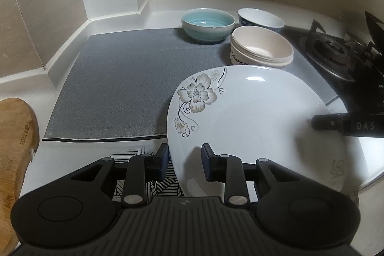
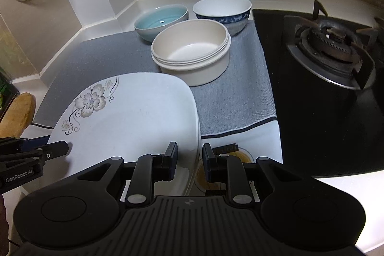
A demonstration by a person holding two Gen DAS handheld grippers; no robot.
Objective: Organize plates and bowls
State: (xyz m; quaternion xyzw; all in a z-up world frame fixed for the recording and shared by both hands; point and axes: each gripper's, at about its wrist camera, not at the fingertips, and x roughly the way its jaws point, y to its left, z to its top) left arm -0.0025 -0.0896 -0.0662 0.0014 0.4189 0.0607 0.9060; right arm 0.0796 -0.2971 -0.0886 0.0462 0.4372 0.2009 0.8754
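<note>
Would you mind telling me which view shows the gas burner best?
The right wrist view: the gas burner appears whole, with its ring and supports clear. The left wrist view shows it at the dark right edge, partly cut off.

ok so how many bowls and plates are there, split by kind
bowls: 3: teal bowl, blue-patterned white bowl, cream bowl
plates: 1: flowered white plate, its edges between the jaws of the left gripper and the right gripper
total: 4
</note>
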